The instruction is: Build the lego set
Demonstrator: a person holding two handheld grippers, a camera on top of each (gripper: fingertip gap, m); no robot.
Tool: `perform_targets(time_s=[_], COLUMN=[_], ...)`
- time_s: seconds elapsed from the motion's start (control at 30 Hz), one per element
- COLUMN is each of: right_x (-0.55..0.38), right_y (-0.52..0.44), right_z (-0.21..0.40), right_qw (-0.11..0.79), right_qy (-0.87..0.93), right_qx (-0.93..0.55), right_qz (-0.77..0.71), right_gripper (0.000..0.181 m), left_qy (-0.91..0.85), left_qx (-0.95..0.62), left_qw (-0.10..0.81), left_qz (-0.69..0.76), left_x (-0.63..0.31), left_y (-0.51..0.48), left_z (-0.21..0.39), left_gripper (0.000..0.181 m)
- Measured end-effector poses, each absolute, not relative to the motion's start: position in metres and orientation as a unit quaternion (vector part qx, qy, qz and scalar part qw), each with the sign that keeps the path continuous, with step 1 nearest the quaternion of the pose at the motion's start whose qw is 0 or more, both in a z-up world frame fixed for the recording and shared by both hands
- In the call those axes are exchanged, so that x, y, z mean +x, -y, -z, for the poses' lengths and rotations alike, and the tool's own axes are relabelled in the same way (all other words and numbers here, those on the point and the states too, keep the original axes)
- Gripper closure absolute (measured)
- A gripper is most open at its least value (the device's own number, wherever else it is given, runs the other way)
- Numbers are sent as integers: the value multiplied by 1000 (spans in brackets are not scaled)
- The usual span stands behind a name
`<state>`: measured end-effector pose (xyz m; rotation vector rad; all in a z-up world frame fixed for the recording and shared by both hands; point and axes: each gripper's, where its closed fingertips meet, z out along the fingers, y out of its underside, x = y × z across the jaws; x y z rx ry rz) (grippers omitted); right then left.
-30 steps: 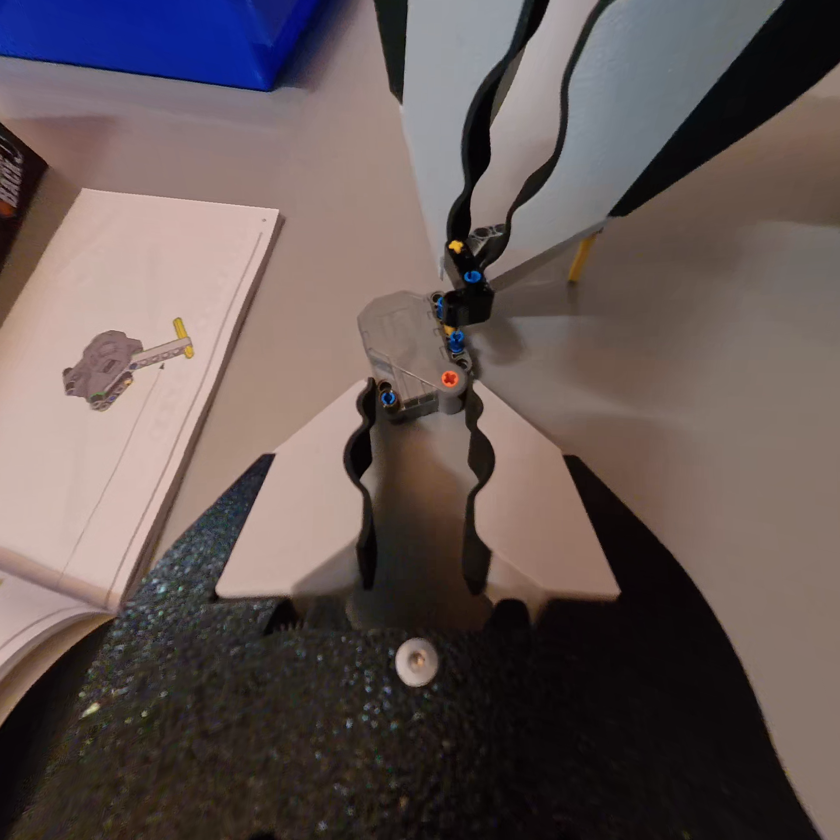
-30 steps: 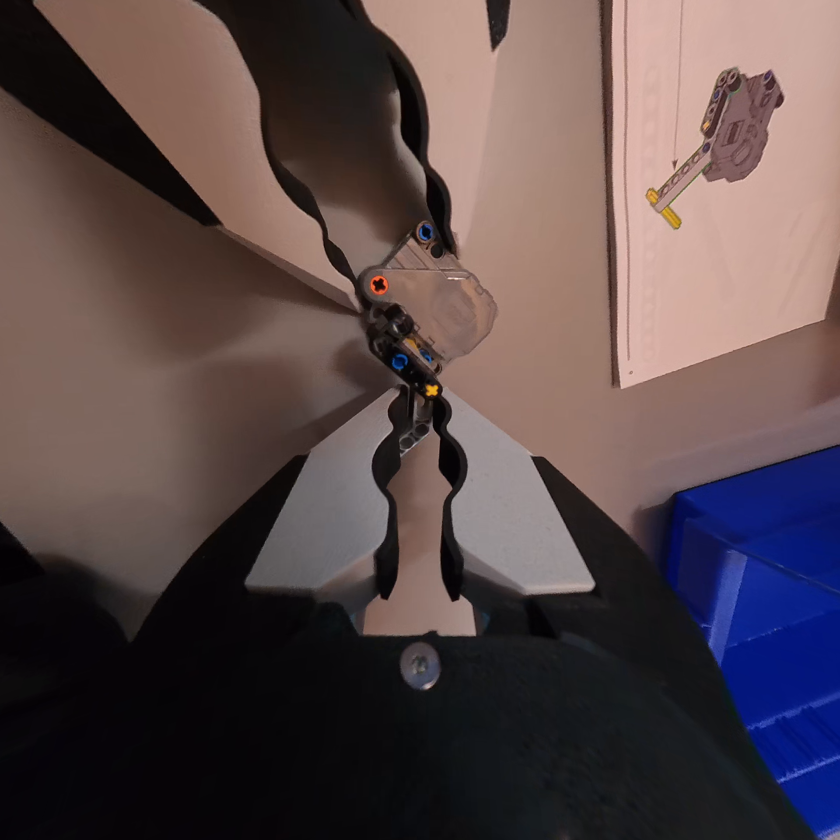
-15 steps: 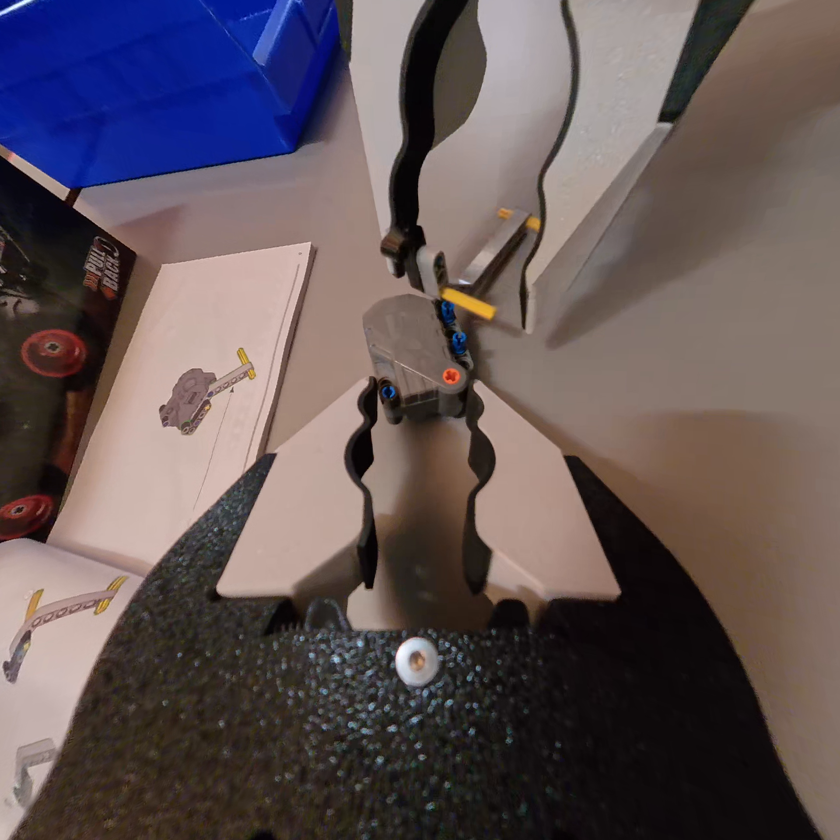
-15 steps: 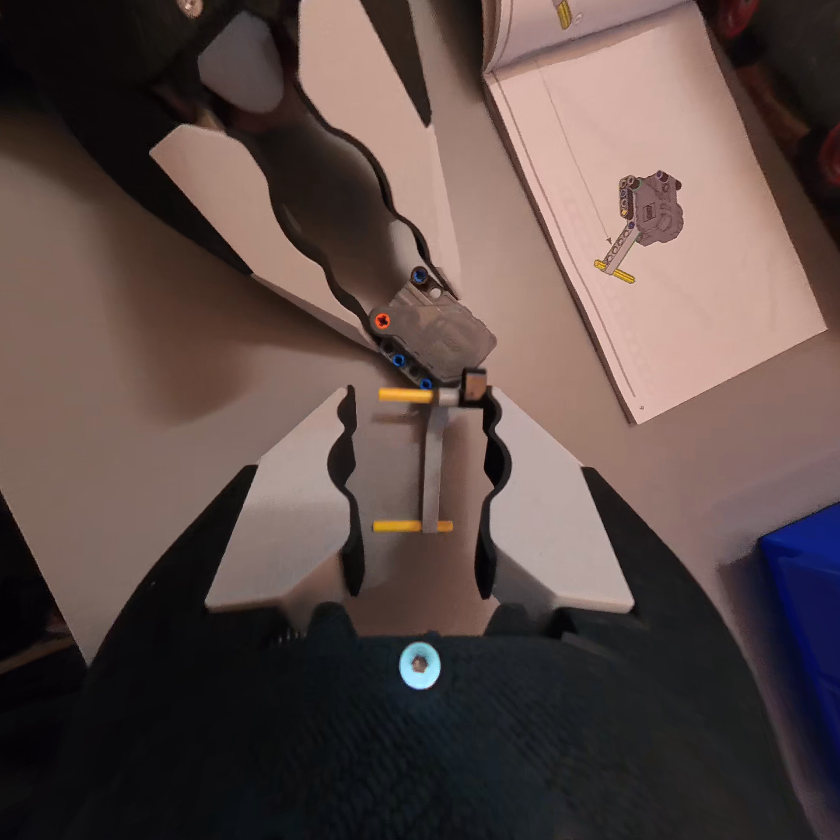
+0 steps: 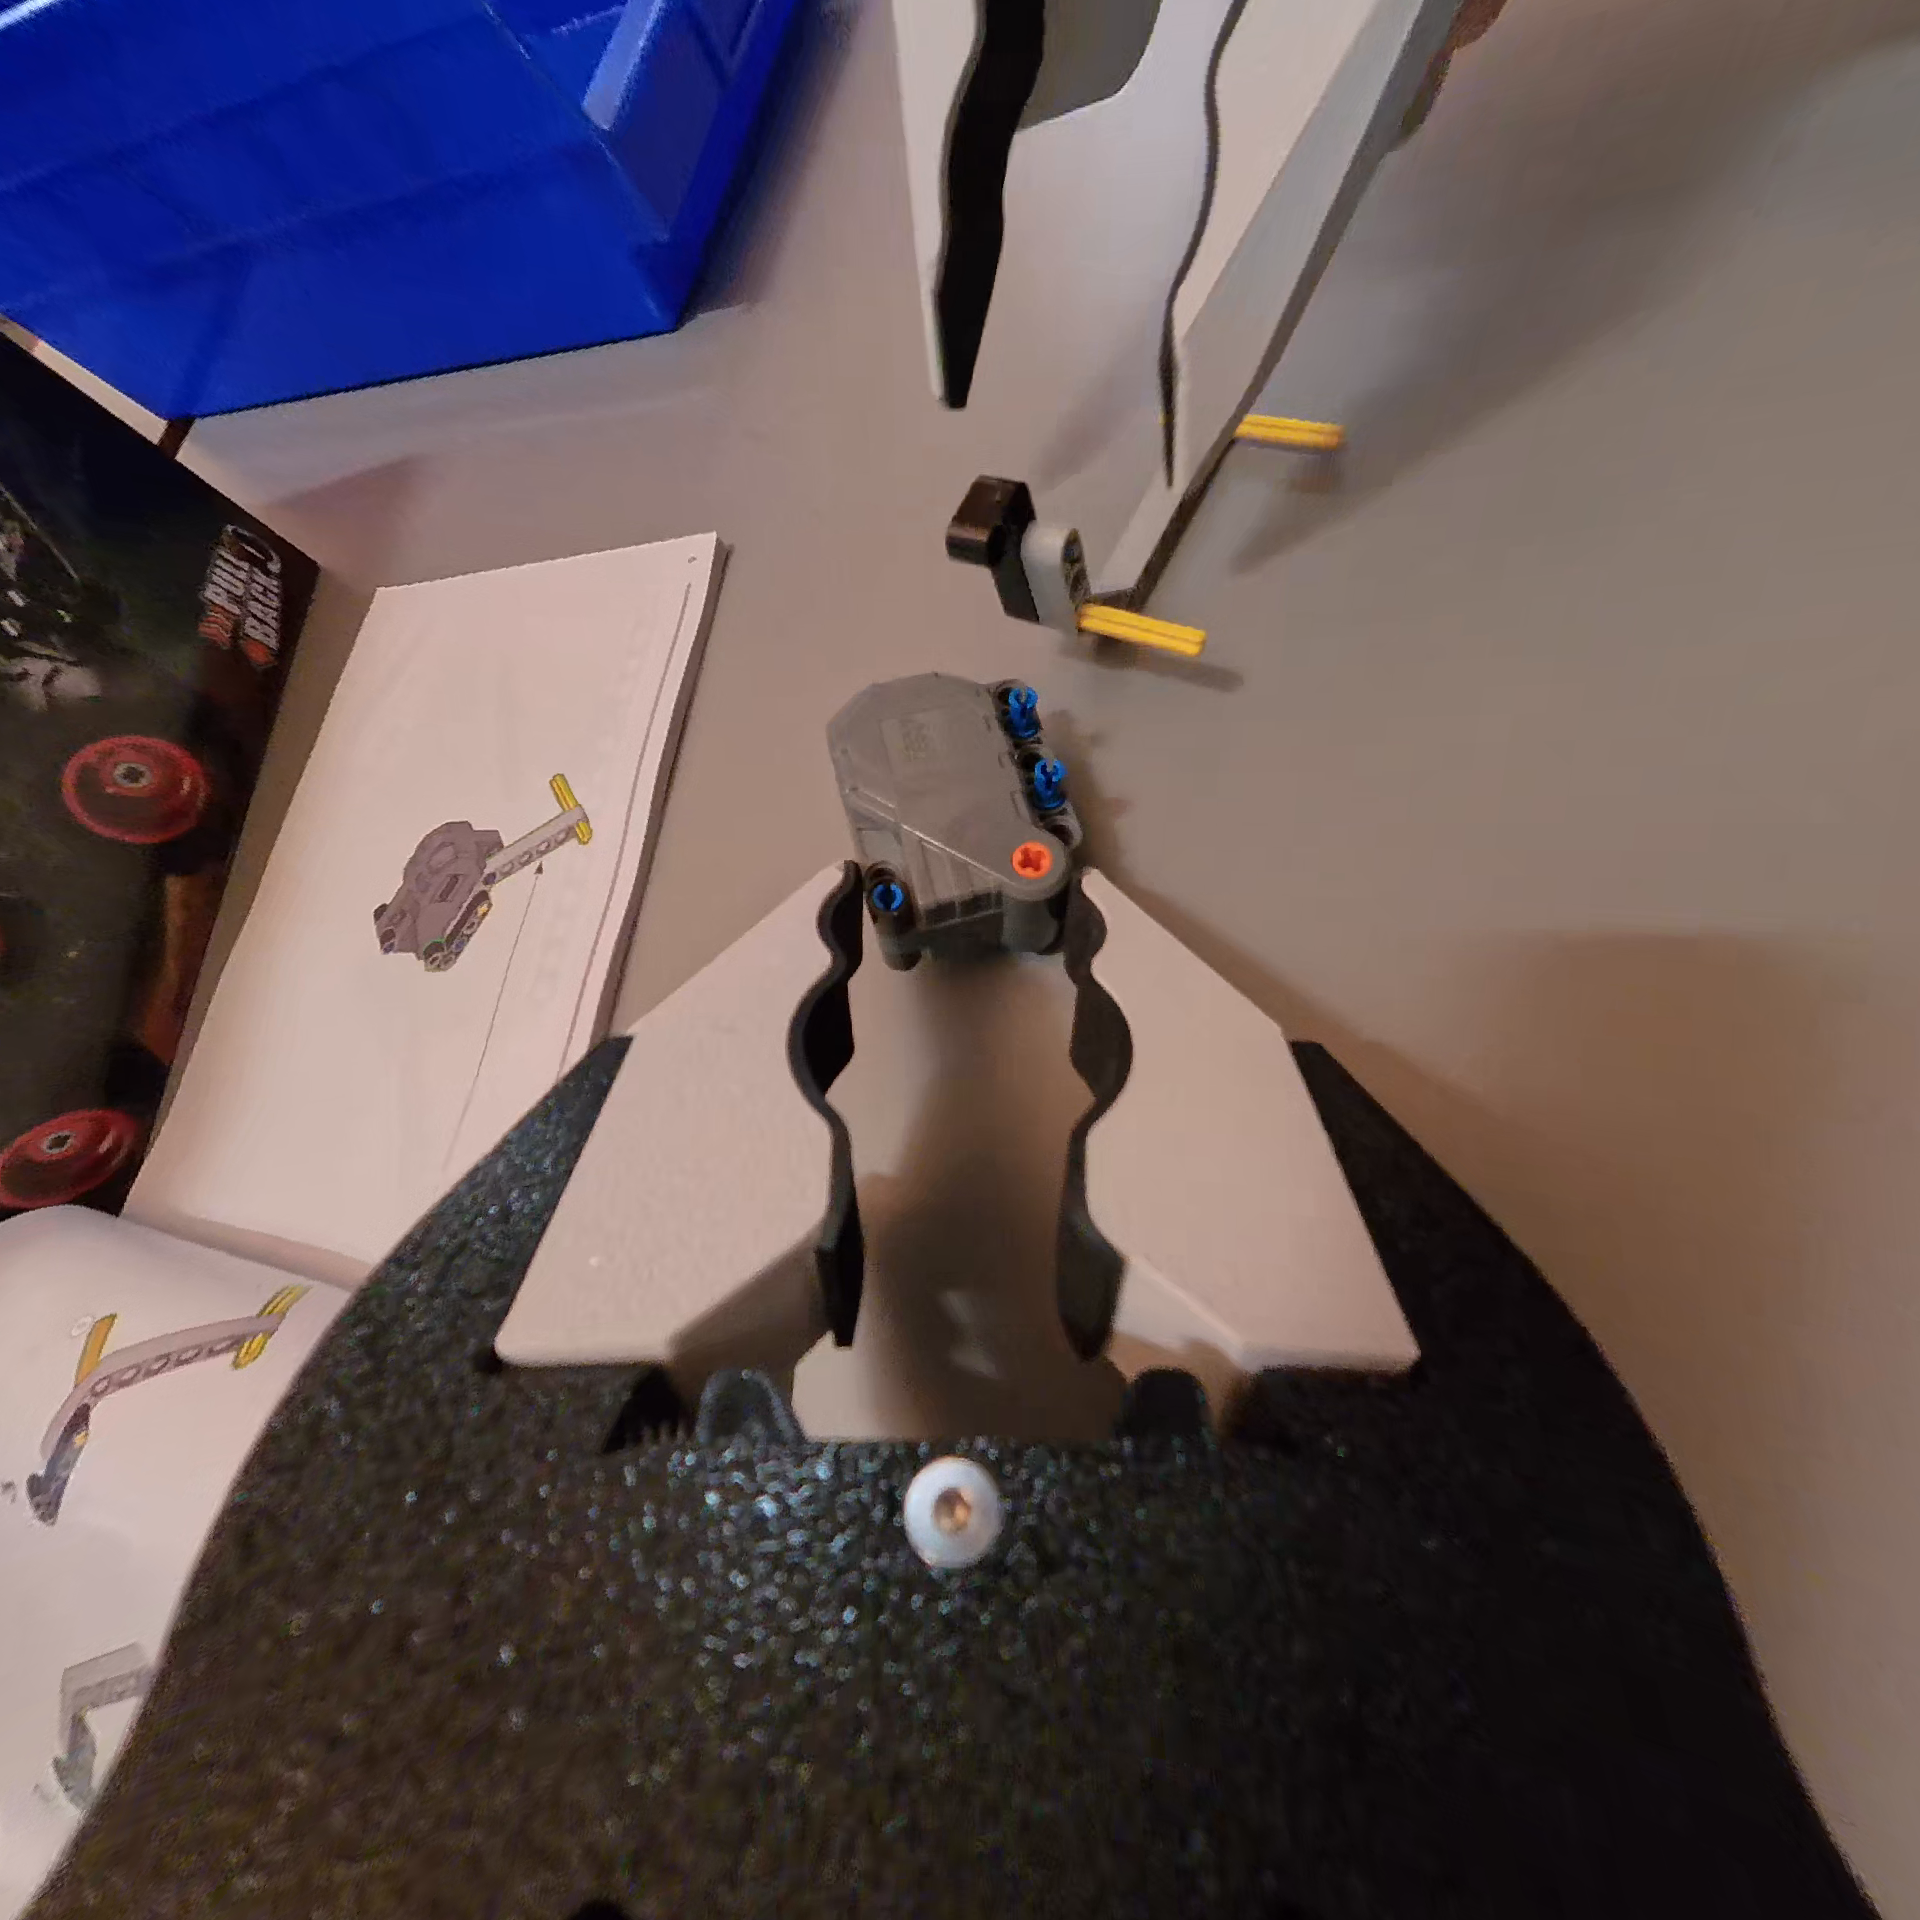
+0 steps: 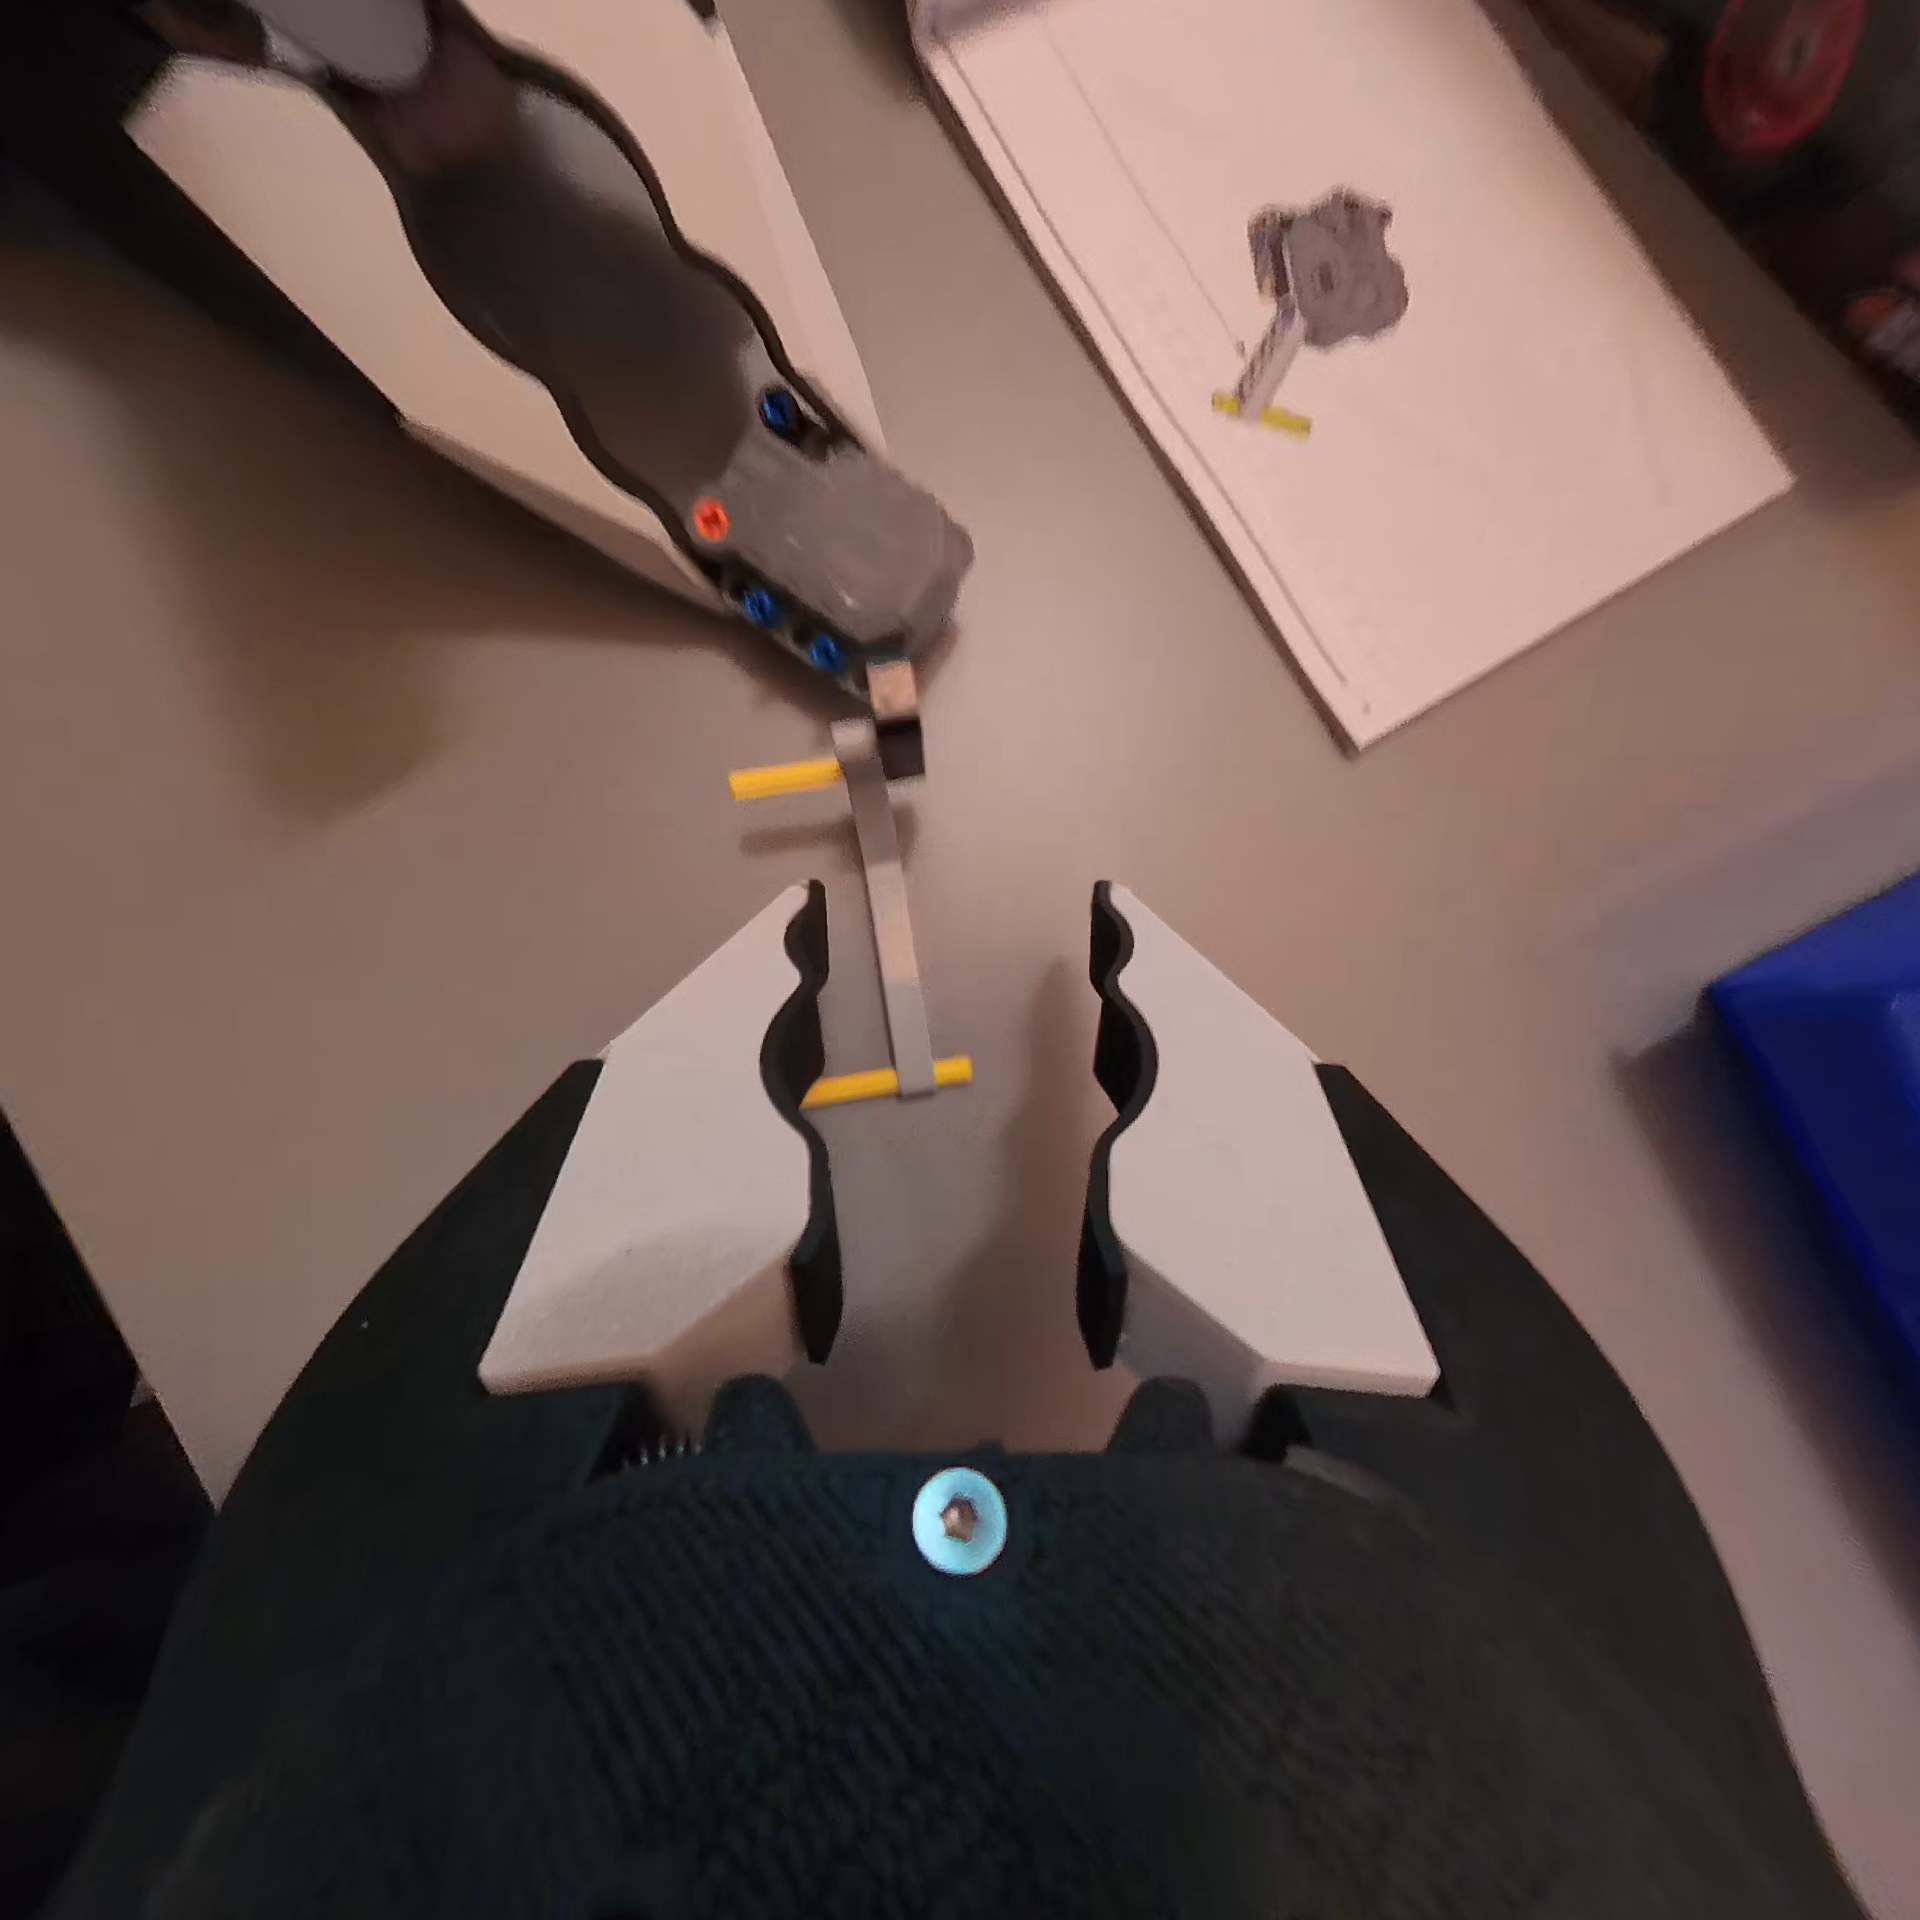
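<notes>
Left gripper (image 5: 961, 914) is angled down over the tabletop (image 5: 1558, 831) with its fingertips clamped on the near end of the grey motor block (image 5: 935, 800) — blue pins along one edge, an orange axle hole at the corner. Right gripper (image 6: 956, 904) hovers spread wide, gripping nothing, and the grey beam (image 6: 894, 935) with two yellow axles lies flat on the tabletop between its fingers, far end nearly touching the block. Open instruction booklet (image 5: 468, 862) and a blue bin (image 5: 364, 187) sit off to the side.
</notes>
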<state>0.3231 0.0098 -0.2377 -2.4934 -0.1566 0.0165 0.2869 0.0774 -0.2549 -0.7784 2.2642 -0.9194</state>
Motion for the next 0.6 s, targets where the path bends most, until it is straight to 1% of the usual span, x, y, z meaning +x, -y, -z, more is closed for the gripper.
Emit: perform_targets(time_s=[0.13,0.33,0.6], right_x=[329,319,315], right_y=[-1,-15,-21], right_z=[256,262,263], right_qw=[291,296,300], right_qy=[34,66,100], right_qx=[-956,-952,-948], right_qz=[-28,-43,-34], right_gripper=[131,131,148], left_qy=[-847,-845,-845], left_qx=[-302,-316,-329], left_qw=[271,262,237], left_qz=[343,344,349], left_x=[285,284,279], left_y=[-81,-86,-92], left_z=[257,258,261], left_gripper=[146,145,145])
